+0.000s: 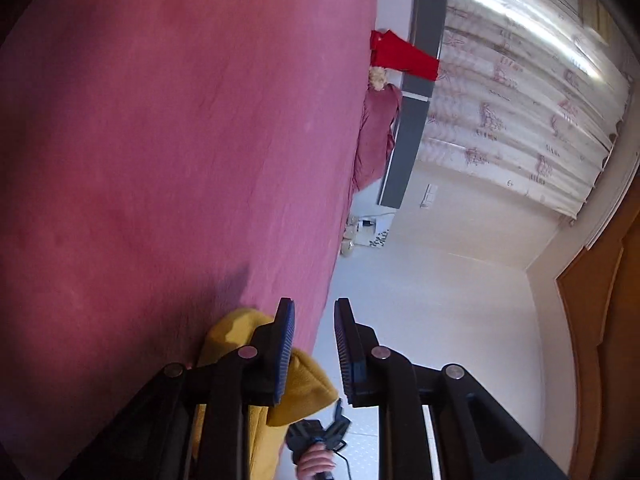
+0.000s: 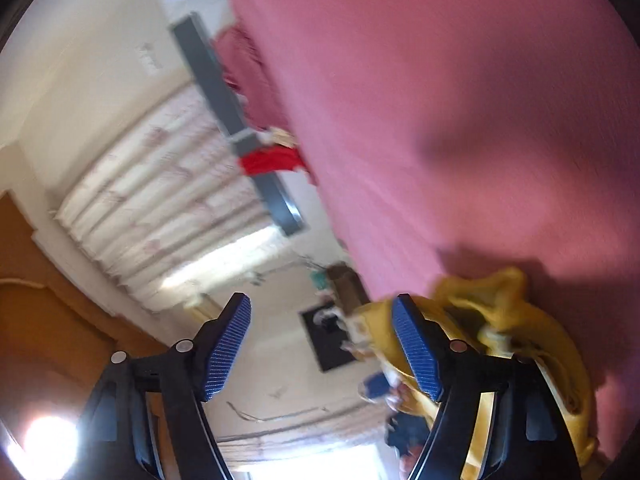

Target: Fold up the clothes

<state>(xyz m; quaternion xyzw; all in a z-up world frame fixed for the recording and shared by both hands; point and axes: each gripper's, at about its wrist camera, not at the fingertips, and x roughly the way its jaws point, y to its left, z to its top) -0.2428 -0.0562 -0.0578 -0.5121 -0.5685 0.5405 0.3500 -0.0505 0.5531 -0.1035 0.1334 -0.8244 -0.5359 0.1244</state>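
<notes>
The yellow garment [image 1: 304, 376] lies bunched on the pink bed [image 1: 160, 140], near its edge. The left gripper [image 1: 314, 352] has its jaws slightly parted with nothing between them, the cloth just beside one jaw. The right gripper [image 2: 322, 350] stands wide and empty, the garment [image 2: 500, 320] behind one jaw. It looks like a soft, thick knit, light and limp; it is best pinched at a hem or corner. No writing is readable.

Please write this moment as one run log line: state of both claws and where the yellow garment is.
left claw: open, empty | right claw: open, empty | yellow garment: released, bunched on pink bedsheet | fold: unfinished
</notes>
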